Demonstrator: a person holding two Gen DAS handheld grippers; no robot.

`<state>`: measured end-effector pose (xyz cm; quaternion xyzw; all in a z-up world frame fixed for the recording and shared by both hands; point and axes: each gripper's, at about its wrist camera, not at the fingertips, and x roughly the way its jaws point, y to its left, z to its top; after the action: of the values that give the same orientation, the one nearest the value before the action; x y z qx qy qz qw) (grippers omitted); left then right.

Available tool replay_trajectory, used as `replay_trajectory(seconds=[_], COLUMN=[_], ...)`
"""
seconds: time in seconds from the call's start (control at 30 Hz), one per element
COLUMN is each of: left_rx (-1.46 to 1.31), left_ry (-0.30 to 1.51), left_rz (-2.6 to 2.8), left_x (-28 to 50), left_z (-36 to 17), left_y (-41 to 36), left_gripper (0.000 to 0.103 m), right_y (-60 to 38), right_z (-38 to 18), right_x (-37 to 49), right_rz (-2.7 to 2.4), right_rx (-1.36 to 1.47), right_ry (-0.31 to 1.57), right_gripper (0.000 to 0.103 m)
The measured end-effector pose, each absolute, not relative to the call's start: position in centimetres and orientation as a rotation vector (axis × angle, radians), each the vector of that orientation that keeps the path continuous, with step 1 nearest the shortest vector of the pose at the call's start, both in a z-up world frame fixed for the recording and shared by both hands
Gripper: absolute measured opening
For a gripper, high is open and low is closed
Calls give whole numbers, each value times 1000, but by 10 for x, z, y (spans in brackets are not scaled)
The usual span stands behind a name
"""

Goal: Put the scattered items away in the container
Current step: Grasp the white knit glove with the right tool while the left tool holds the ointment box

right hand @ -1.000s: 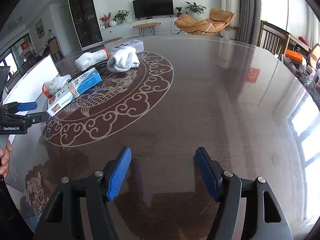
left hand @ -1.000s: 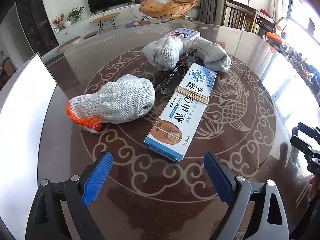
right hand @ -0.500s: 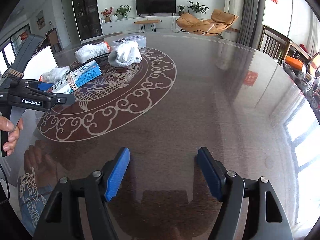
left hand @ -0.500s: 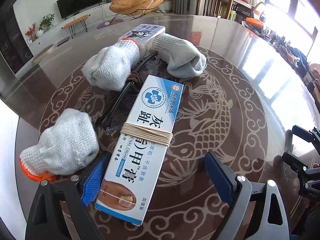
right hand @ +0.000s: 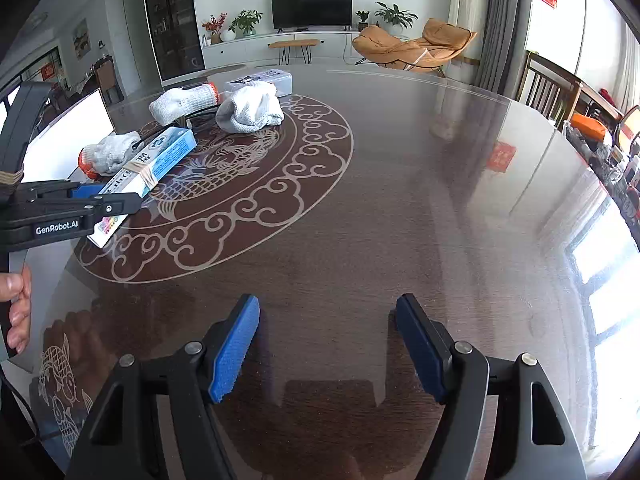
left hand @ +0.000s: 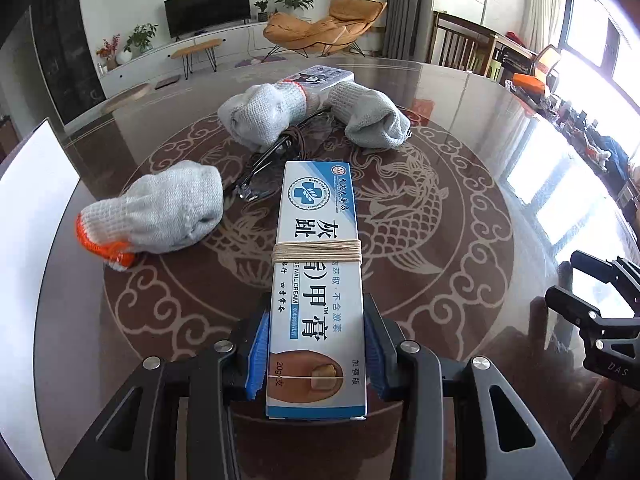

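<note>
A long blue and white cream box [left hand: 316, 292] lies flat on a dark round table [left hand: 460, 280], near the edge closest to the viewer, its near end between the blue pads of the left gripper [left hand: 316, 354], whose jaws are closing on its two long sides and already look to be touching them; taking the narrow width this way probably gives a firm hold for lifting. A band of pale string [left hand: 317, 251] is wound around the middle of the box, perhaps to keep it shut. The lid shows large Chinese characters, the English words "NAIL CREAM", "20g", a round blue emblem and a small picture of a toenail. Just left of the box lies a grey knitted glove [left hand: 160, 212] with an orange cuff; a black cable [left hand: 264, 160] runs from beside it toward two more grey gloves, one [left hand: 260, 116] with an orange cuff and one [left hand: 372, 116] plain, both resting against a small white packet [left hand: 320, 78] printed with a black cartoon figure. A white panel [left hand: 36, 216] stands at the table's left edge, likely the wall of the container, though its inside is hidden. The right gripper [right hand: 328, 348] hovers over bare table well away from the items, jaws wide and holding nothing, seemingly waiting its turn. From its view the left gripper's side reads "GenRobot.AI", and a person's hand [right hand: 18, 308] grips the handle. Beyond the table are a television, plants and an orange lounge chair
</note>
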<state>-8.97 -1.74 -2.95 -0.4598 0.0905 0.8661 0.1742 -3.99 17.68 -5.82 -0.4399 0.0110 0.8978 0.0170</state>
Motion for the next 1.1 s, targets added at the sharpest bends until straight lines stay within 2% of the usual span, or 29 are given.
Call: replay_trajectory(seconds=[0.23,0.33,0.43,0.57,0.67,0.73,0.77,0.8,0.93,1.1], left_rx=[-1336,-1336,-1337,-1333,-1327,-1323,-1320,-1317,-1314,-1316], left_ry=[155,74,84,63,46,30,17,7,-13,-12], left_rz=[2626,2663,2691,2687,2683,2677,2674,2671,2669,2672], left_x=[-26,-25,-27,-27,-28,-28,-28,-28,-29,-31], left_z=[-34,-35,-36,-36,-36,-35,-35,-35,-35,-35], left_y=[-71,-81,-74,-76,-78,-80,-81,-82,-83,-81], left_gripper=[41,41,41,41,41,41,41,41,41,41], right_y=[177,181,174,149,131,121,118,117,128,154], right_z=[-58,-55,-42,-12,-18,-34,-41,-45,-43,-42], right_x=[-40,-55,-102,-173,-233,-257,-261,-260,-219,-110], right_rz=[2790,2874,2968,3072,3033,2963,2938,2932,2957,2982], right_rx=[-1368,-1365,-1371,-1209,-1343,-1456,-1496,-1526,-1544,-1590], right_ry=[32,189,309,165,111,21,-20,-30,21,27], right_gripper=[73,72,72,72,72,67,61,33,29,29])
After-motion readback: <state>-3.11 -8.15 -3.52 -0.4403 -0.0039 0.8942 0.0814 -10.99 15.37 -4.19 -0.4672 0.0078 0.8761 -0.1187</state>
